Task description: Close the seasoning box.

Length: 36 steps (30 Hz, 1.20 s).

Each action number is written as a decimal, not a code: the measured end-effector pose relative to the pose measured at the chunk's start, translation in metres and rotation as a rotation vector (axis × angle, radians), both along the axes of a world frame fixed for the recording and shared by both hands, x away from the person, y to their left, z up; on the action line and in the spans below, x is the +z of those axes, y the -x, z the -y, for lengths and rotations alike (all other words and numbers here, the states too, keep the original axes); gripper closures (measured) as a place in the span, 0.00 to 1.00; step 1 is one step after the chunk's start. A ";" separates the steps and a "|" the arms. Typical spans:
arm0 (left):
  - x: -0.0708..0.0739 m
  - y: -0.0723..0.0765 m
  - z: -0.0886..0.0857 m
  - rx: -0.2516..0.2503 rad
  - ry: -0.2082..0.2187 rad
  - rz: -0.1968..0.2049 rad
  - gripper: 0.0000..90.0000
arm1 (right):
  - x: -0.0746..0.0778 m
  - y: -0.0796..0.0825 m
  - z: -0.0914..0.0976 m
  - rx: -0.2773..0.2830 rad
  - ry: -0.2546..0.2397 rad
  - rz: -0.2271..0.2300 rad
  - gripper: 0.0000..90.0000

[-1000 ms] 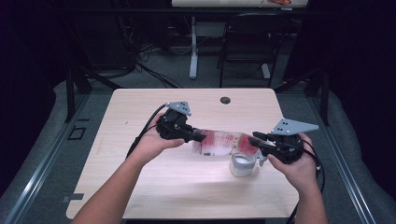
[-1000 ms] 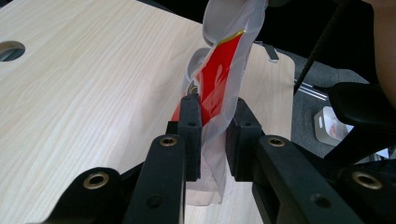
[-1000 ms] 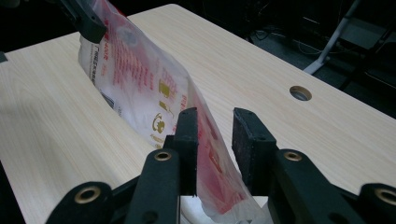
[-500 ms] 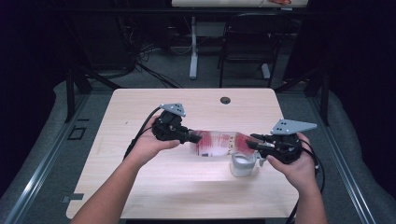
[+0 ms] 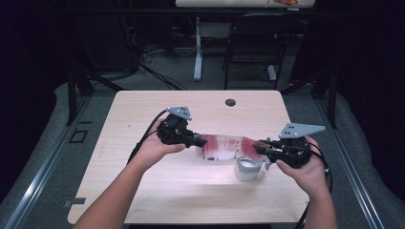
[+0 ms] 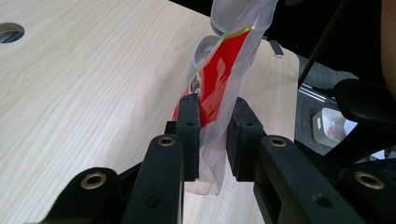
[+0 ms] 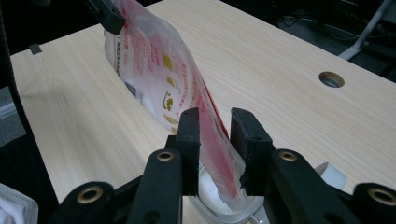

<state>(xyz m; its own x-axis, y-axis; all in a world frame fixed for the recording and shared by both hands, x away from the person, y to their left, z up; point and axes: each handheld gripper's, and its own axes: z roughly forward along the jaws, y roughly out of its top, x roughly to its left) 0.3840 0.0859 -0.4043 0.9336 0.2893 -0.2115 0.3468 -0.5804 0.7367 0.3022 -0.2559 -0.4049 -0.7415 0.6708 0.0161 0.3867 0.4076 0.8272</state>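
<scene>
Bag held between both grippers over the cup.

I had the red-and-white plastic bag stretched level above the wooden table, one end in each gripper. My left gripper pinched its end: in the left gripper view the two pads pressed on the thin film from both sides. My right gripper held the opposite end, and its jaws had just been closing with the bag between them; in the right gripper view the left pad lay against the film, while I could not tell whether the right pad quite touched it. That end of the bag hung down into the clear plastic cup, which stood on the table directly beneath my right gripper, with white contents showing in its bottom.
</scene>
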 end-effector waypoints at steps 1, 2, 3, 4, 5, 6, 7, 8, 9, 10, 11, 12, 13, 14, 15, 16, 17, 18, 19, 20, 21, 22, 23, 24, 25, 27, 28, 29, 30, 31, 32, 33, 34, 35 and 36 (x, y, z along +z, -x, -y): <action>0.000 0.000 0.000 0.012 -0.015 0.009 0.86 | 0.000 0.000 0.000 0.001 0.000 -0.001 0.82; -0.001 0.000 0.000 0.002 0.004 -0.005 0.86 | -0.001 -0.001 0.000 0.000 0.002 0.000 0.82; -0.001 0.000 0.000 0.015 -0.013 0.002 0.86 | -0.001 -0.001 0.000 0.000 0.007 0.002 0.82; -0.001 0.000 0.000 0.014 -0.014 0.000 0.86 | -0.002 -0.001 0.000 0.002 0.008 0.001 0.82; -0.002 -0.001 0.000 0.004 0.001 -0.010 0.86 | -0.002 -0.001 0.000 0.003 0.007 -0.002 0.82; -0.003 -0.001 0.000 -0.001 0.004 -0.013 0.86 | -0.002 -0.001 0.000 0.005 0.007 -0.003 0.82; -0.002 0.000 0.000 0.011 -0.015 0.000 0.86 | -0.002 -0.002 0.001 0.010 0.005 -0.006 0.82; -0.002 0.000 0.000 0.008 -0.017 0.001 0.86 | -0.002 -0.002 0.002 0.012 0.006 -0.006 0.82; -0.003 -0.001 0.000 0.005 -0.010 -0.006 0.86 | -0.002 -0.002 0.002 0.015 0.008 -0.007 0.82; -0.004 -0.001 0.000 -0.002 0.001 -0.014 0.86 | -0.002 -0.001 0.002 0.021 0.005 -0.008 0.81; -0.003 -0.001 0.000 0.011 -0.018 0.000 0.86 | -0.002 -0.001 0.002 0.028 0.003 -0.009 0.80; -0.003 -0.001 0.000 0.011 -0.017 -0.003 0.86 | -0.002 -0.001 0.002 0.032 0.006 -0.009 0.79; -0.003 -0.001 0.000 0.011 -0.017 -0.003 0.86 | -0.002 0.000 0.002 0.034 0.007 -0.008 0.79; -0.003 0.000 -0.001 0.010 -0.016 -0.003 0.86 | -0.002 0.000 0.002 0.035 0.010 -0.007 0.79; -0.004 -0.001 -0.001 0.007 -0.008 -0.007 0.86 | -0.002 0.000 0.002 0.039 0.015 -0.005 0.80; -0.005 -0.001 -0.001 0.000 0.004 -0.015 0.86 | -0.002 0.000 0.001 0.038 0.017 -0.005 0.80; -0.005 -0.001 -0.001 -0.001 0.002 -0.015 0.86 | -0.002 -0.001 0.001 0.037 0.017 -0.006 0.80; -0.005 -0.001 -0.001 -0.002 0.002 -0.012 0.86 | -0.003 -0.001 0.002 0.040 0.020 -0.010 0.81; -0.004 0.000 -0.001 0.010 -0.017 0.002 0.86 | -0.003 -0.001 0.002 0.038 0.024 -0.011 0.81; -0.006 0.000 -0.001 -0.001 0.005 -0.012 0.86 | -0.004 -0.001 0.002 0.037 0.024 -0.010 0.81; -0.006 0.000 -0.002 0.016 -0.009 -0.003 0.86 | -0.004 -0.002 0.002 0.038 0.024 -0.014 0.81; -0.006 0.000 -0.002 0.018 -0.005 -0.006 0.86 | -0.005 -0.002 0.002 0.035 0.026 -0.014 0.82; -0.007 0.000 -0.003 0.015 -0.007 -0.003 0.86 | -0.006 -0.003 0.002 0.034 0.023 -0.014 0.82; -0.008 -0.001 -0.003 0.004 0.006 -0.011 0.86 | -0.006 -0.003 0.002 0.032 0.027 -0.015 0.85; -0.008 0.000 -0.003 0.011 0.002 -0.005 0.86 | -0.006 -0.003 0.002 0.029 0.029 -0.013 0.87; -0.010 0.000 -0.004 0.001 0.016 -0.007 0.86 | -0.007 -0.003 0.002 0.025 0.024 -0.011 0.91; -0.010 0.000 -0.004 0.000 0.017 -0.006 0.86 | -0.007 -0.003 0.003 0.025 0.021 -0.012 0.92; -0.011 0.001 -0.005 0.003 0.018 -0.005 0.85 | -0.007 -0.003 0.003 0.026 0.020 -0.012 0.94; -0.012 0.001 -0.005 0.001 0.017 -0.002 0.85 | -0.007 -0.003 0.003 0.026 0.021 -0.009 0.95; -0.012 0.001 -0.005 0.004 0.020 -0.003 0.85 | -0.007 -0.003 0.002 0.026 0.021 -0.003 0.96; -0.013 0.001 -0.006 0.007 0.023 -0.007 0.85 | -0.007 -0.003 0.002 0.025 0.022 0.001 0.96; -0.013 0.001 -0.006 0.005 0.029 -0.006 0.85 | -0.006 -0.003 0.001 0.027 0.023 0.004 0.97; -0.013 0.002 -0.007 0.014 0.014 0.007 0.85 | -0.006 -0.003 0.001 0.027 0.022 0.009 0.98; -0.014 0.001 -0.007 0.009 0.019 0.000 0.85 | -0.005 -0.003 0.001 0.029 0.019 0.012 0.98; -0.015 0.001 -0.008 0.005 0.030 -0.003 0.84 | -0.005 -0.002 0.000 0.030 0.020 0.014 0.99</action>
<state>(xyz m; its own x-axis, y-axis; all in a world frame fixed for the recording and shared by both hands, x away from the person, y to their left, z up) 0.3826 0.0934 -0.4191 0.9314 0.2875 -0.2234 0.3522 -0.5560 0.7528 0.3046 -0.2563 -0.4100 -0.7615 0.6481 -0.0073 0.3626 0.4353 0.8240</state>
